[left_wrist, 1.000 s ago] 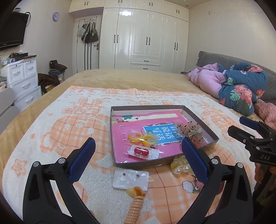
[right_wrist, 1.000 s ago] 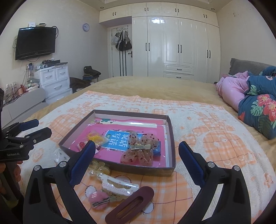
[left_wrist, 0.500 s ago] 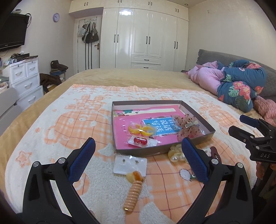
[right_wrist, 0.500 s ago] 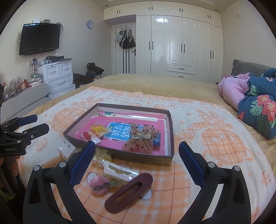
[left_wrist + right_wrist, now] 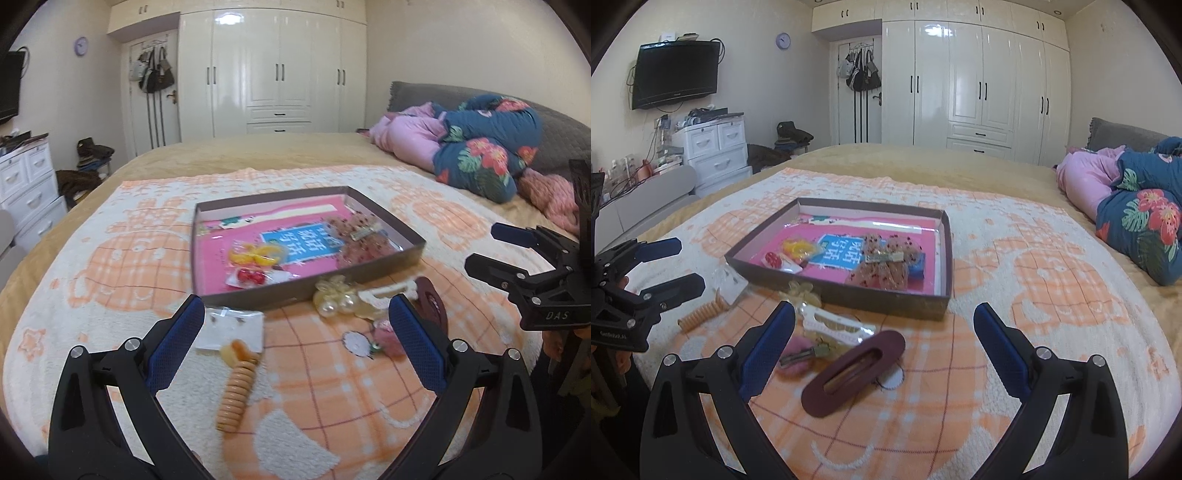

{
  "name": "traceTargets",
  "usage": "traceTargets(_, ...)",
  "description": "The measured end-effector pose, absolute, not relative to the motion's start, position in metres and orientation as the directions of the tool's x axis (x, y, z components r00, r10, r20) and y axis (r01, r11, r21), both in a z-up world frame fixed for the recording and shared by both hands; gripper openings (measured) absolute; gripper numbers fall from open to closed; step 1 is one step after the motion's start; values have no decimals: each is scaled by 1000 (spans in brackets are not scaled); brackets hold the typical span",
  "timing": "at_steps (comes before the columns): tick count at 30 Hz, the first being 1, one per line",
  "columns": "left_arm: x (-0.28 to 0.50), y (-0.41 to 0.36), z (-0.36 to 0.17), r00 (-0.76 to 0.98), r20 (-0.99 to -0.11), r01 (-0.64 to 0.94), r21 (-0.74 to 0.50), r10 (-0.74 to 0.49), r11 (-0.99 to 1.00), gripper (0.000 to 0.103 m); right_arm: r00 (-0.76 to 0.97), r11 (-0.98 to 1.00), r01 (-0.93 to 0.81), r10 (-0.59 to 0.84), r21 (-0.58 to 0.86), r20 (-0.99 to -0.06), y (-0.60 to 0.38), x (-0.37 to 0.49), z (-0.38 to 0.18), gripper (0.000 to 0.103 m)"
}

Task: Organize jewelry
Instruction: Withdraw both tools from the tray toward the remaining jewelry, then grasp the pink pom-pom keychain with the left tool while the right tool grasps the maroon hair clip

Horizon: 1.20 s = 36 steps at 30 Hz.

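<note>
Both grippers, left and right, hovered with jaws spread, empty; loose clips lay on the blanket just before the tray; crowded pieces risked a double grab; plush pile could snag.

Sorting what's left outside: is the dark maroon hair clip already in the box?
No, the maroon hair clip lies on the blanket in front of the box.

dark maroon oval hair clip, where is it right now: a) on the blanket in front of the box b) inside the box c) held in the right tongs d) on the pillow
a: the dark maroon oval hair clip lies flat on the blanket, outside the near wall of the box, with the open right tongs around nothing.
</note>
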<state>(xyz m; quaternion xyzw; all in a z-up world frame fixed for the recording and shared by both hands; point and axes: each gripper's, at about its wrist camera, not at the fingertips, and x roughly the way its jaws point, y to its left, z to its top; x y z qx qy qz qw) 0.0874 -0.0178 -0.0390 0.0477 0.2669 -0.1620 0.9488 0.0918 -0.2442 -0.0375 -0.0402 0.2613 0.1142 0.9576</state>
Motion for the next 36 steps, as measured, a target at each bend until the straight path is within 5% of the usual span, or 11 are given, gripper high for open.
traceTargets(20, 93, -53, -70, 704, -618, 445, -2, -351, 895, 91, 781, 975, -222, 190, 21, -595, -266, 90, -71, 95)
traceTargets(36, 119, -76, -95, 568, -698, 528, -98, -437, 844, 67, 756, 975, -214, 199, 51, -623, -274, 99, -84, 94)
